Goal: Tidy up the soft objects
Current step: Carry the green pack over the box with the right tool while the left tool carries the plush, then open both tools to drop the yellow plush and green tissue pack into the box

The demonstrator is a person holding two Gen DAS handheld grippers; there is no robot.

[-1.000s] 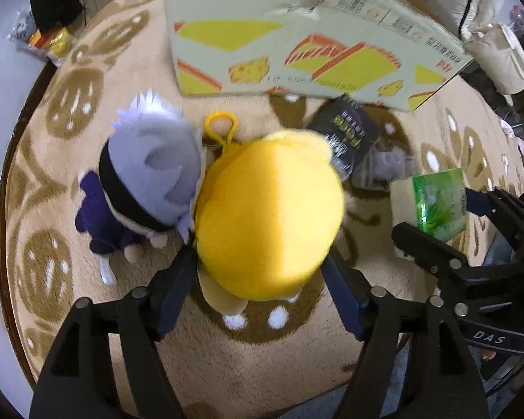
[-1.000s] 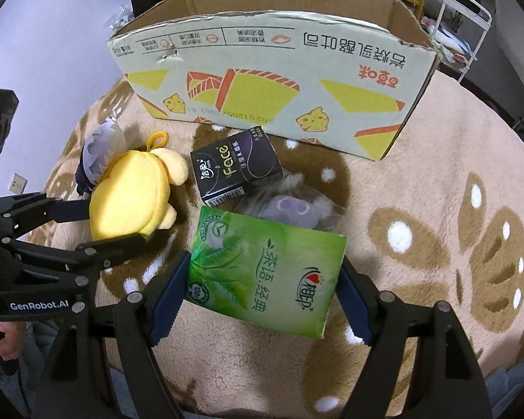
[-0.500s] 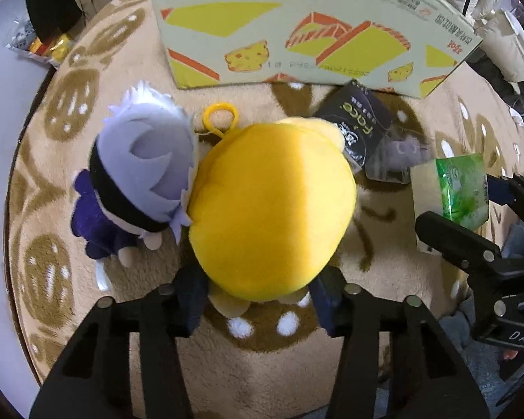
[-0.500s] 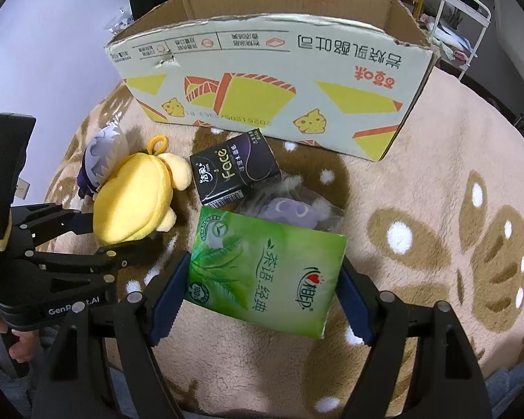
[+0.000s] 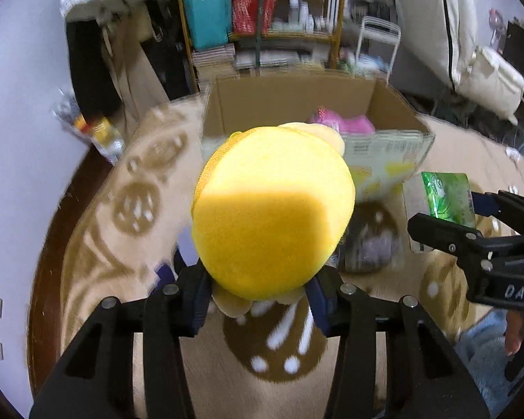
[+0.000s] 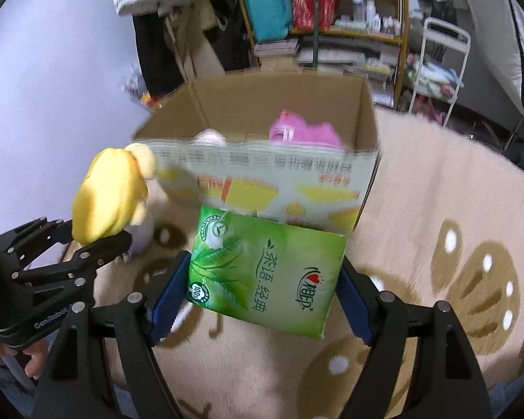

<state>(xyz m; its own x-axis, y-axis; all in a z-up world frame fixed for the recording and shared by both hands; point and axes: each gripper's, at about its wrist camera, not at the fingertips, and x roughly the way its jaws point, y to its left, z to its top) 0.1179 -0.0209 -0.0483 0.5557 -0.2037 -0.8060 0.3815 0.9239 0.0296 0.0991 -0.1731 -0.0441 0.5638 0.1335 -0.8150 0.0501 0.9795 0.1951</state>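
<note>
One tan patterned rug (image 6: 436, 181), cluttered shelves (image 6: 332, 10), lavender wall (image 6: 52, 70)

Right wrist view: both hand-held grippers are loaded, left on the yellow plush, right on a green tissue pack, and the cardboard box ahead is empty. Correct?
Not quite. The box is not empty: the right wrist view shows a pink item and a pale one inside. The rest holds: left hand-held gripper on the yellow plush, right hand-held gripper on the green tissue pack.

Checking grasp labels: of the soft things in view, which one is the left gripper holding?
The yellow plush, squeezed between the left gripper's pads. The green tissue pack sits in the right gripper; the pink item lies in the cardboard box.
</note>
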